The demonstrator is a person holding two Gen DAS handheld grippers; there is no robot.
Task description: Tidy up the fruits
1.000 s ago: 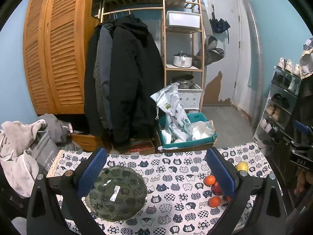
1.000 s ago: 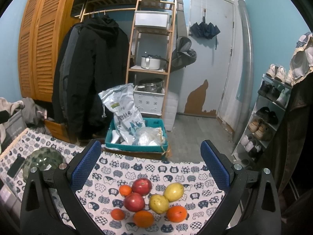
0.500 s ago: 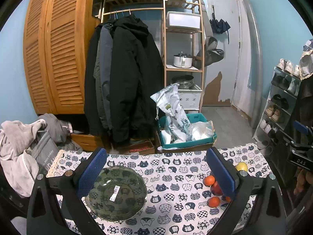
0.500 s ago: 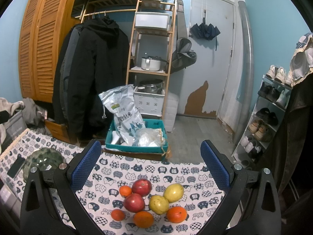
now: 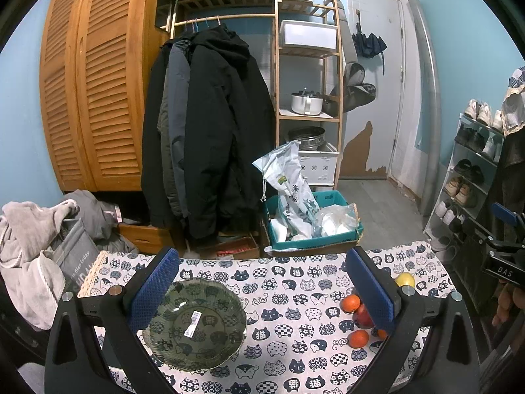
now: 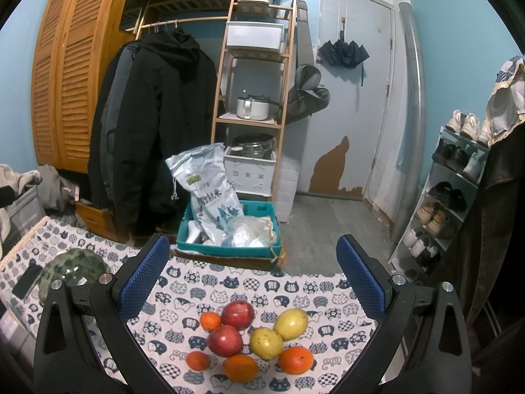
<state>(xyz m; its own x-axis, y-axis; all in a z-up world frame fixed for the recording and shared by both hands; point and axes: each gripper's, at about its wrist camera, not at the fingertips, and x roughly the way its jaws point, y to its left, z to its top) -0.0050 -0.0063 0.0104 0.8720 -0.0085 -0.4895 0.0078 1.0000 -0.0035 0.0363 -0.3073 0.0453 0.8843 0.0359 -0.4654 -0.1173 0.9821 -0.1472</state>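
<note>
Left gripper (image 5: 261, 280) first: my jaws stand wide apart, empty, over the scalloped green glass bowl (image 5: 195, 323) on the cat-print worktop (image 5: 295, 298). Right gripper (image 6: 252, 275): jaws spread, empty, above clustered red apples (image 6: 238, 314), yellow fruits (image 6: 290, 319) and oranges (image 6: 240, 367).

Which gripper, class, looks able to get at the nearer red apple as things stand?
Probably the right gripper: its jaws are open, and the nearer red apple lies uncovered between them, though crowded by neighbouring fruit.
</note>
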